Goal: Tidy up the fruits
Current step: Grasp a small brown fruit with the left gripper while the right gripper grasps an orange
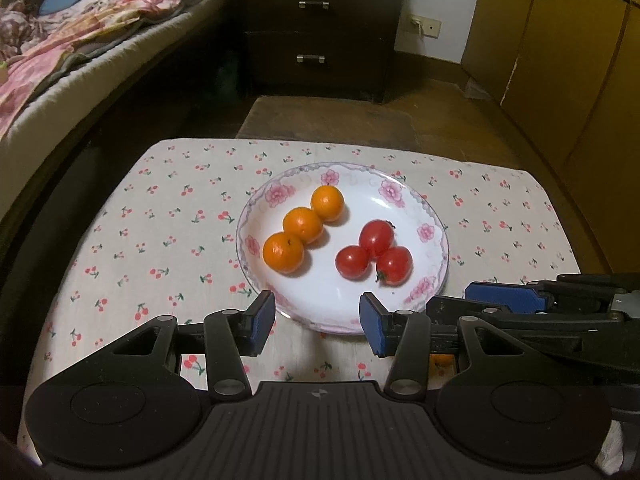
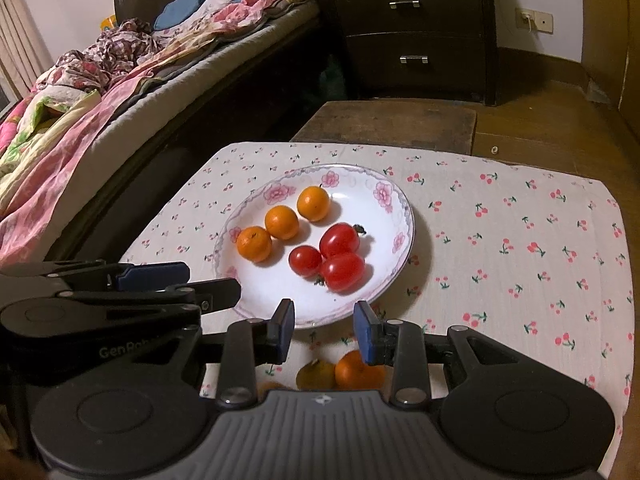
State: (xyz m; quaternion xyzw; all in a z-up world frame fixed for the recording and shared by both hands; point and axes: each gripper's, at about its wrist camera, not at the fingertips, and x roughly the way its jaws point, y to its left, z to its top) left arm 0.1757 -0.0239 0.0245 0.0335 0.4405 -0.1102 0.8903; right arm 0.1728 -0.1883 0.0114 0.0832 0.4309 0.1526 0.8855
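plate [image 1: 434, 220] centre frame on cherry-print desk [image 1: 168, 216]; three oranges [image 1: 303, 225] in diagonal row on plate's left, three tomatoes [image 1: 375, 254] clustered on right. two loose oranges [image 2: 354, 370] low centre in right wrist view, on desk, half hidden under right gripper [image 2: 326, 330], just behind its fingers. right looks nearer. right fingers narrow, empty. left gripper [image 1: 318, 322] fingers moderately apart, empty, at plate's near rim. a blurred orange patch beside the loose pair, unclear.
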